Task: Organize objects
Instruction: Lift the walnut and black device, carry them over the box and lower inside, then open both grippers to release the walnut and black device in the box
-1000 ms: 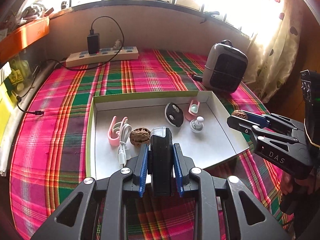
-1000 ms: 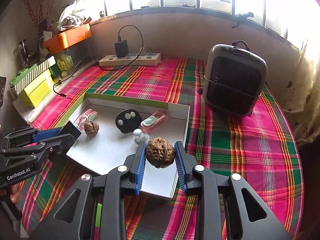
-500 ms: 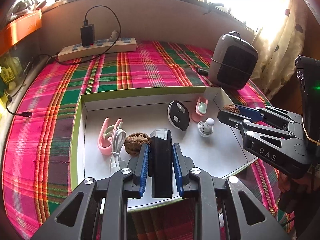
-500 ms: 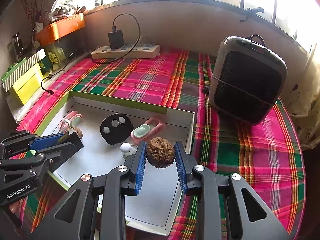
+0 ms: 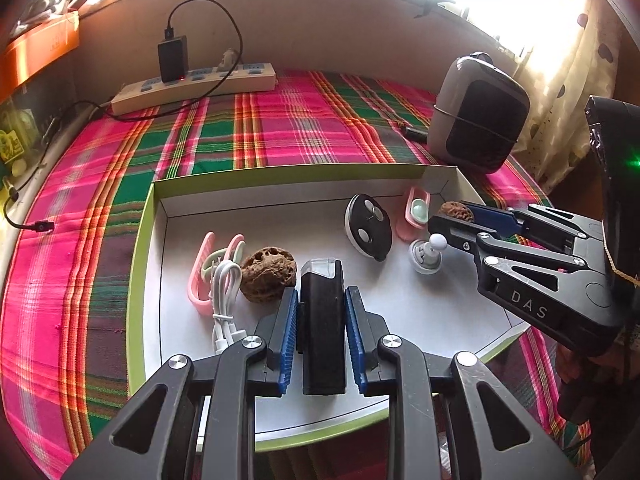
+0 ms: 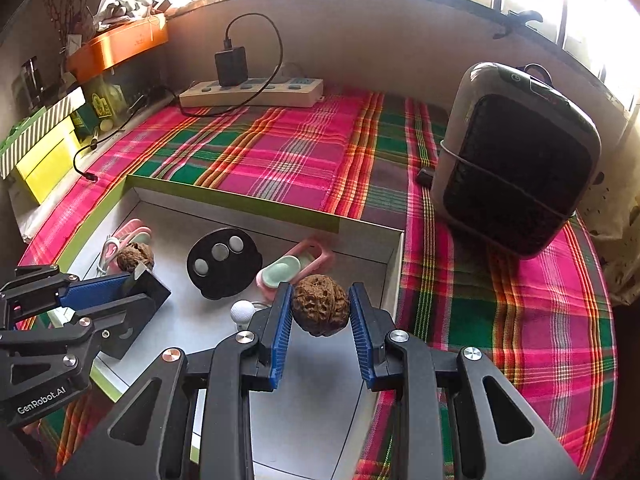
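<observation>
Walnuts and small gadgets are being gathered in the white tray (image 5: 160, 280) on the plaid cloth (image 5: 280, 136). At the left, pink clips (image 5: 200, 276), a white cable (image 5: 224, 304) and one loose walnut (image 5: 269, 267) already lie inside. The left gripper (image 5: 322, 320) pinches a black block (image 5: 323, 320) upright over the tray's near side; it should sink until the block meets the floor before letting go, clear of that walnut. Farther right, the right gripper (image 6: 320, 320) clamps a second walnut (image 6: 319, 305) above the tray's right part, best set down low so it cannot roll.
</observation>
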